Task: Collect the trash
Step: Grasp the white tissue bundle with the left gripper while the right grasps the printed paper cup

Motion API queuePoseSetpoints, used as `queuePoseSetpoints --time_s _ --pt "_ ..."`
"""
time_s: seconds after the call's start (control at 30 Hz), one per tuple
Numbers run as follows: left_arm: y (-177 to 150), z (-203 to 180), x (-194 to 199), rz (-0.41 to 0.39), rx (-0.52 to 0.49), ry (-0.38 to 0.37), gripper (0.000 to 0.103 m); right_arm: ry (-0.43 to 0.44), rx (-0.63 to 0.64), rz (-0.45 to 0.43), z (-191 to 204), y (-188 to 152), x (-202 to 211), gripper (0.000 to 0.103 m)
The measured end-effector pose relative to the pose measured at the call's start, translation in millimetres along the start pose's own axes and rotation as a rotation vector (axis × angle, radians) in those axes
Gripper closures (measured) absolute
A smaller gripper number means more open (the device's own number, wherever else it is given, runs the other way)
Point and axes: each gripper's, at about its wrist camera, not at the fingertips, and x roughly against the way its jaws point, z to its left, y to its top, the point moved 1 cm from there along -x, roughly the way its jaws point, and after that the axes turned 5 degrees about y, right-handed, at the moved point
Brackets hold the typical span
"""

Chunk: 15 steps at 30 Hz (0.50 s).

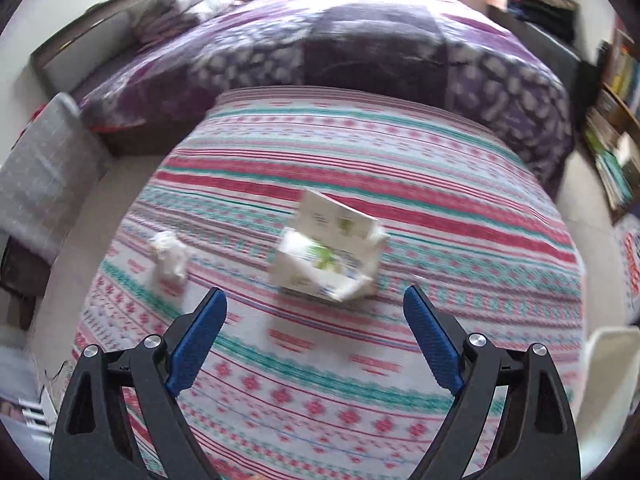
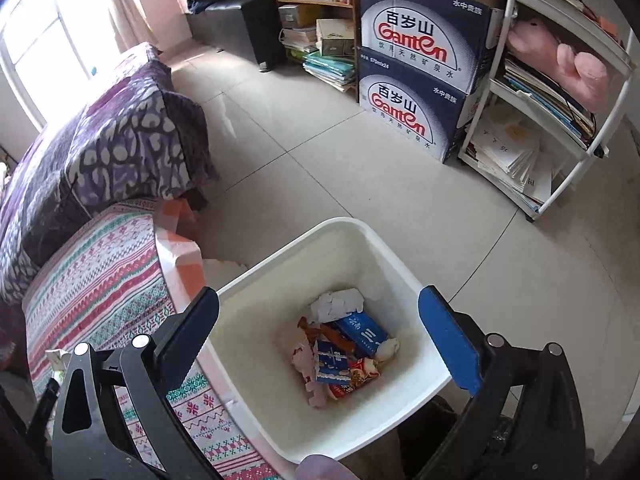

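On the striped bedspread (image 1: 360,168) lies a crushed white carton with green print (image 1: 328,248); a crumpled white tissue (image 1: 170,260) sits to its left. My left gripper (image 1: 314,300) hangs open just short of the carton, nothing between its blue pads (image 1: 196,344). In the right wrist view my right gripper (image 2: 318,300) stands open above a white trash bin (image 2: 400,256) beside the bed. The bin holds several pieces of trash: a blue carton (image 2: 362,332), wrappers (image 2: 344,380) and white paper (image 2: 338,304). Nothing is between the right fingers.
A purple patterned blanket (image 1: 360,52) covers the far half of the bed. The bin's rim (image 1: 612,360) shows at the right edge of the left wrist view. Stacked blue water cartons (image 2: 416,76), a bookshelf (image 2: 316,4) and a white rack (image 2: 560,92) stand across the tiled floor (image 2: 360,184).
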Motion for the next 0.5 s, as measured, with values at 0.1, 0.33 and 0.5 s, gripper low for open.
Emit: queuePoseSetpoints --time_s 0.1,0.33,0.5 --pt "16 50 -33 0.034 0.105 0.103 0.015 -0.010 0.056 0.012 20 -8 -6 0.007" --pt "23 117 -92 0.166 0.258 0.112 0.015 -0.013 0.175 0.016 59 -29 -16 0.007" --pt "21 127 -116 0.218 0.276 0.084 0.016 0.033 0.295 -0.003 95 -50 -17 0.007"
